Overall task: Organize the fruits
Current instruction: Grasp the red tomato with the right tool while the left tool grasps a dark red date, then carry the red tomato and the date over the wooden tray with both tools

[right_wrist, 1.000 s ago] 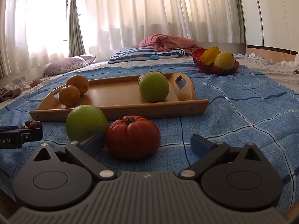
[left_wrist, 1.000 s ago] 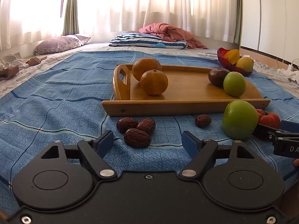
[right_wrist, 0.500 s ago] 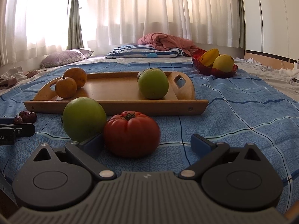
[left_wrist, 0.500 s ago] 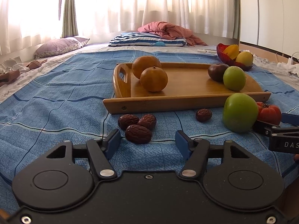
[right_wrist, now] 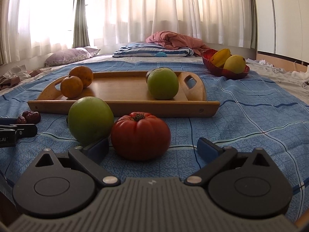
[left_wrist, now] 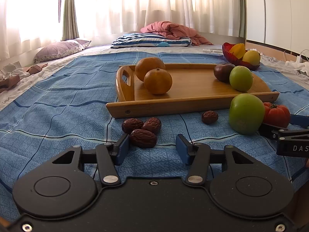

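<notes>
Wrinkled brown dates (left_wrist: 143,133) lie before the wooden tray (left_wrist: 193,104), the left gripper (left_wrist: 152,145) closing around the nearest without pinching yet, perhaps off-centre, so it may roll away, while the right gripper (right_wrist: 152,148) stands spread near the tomato (right_wrist: 140,135).

Bedroom: bedspread (left_wrist: 58,104), pillows (left_wrist: 59,49), curtains (left_wrist: 154,5).
</notes>
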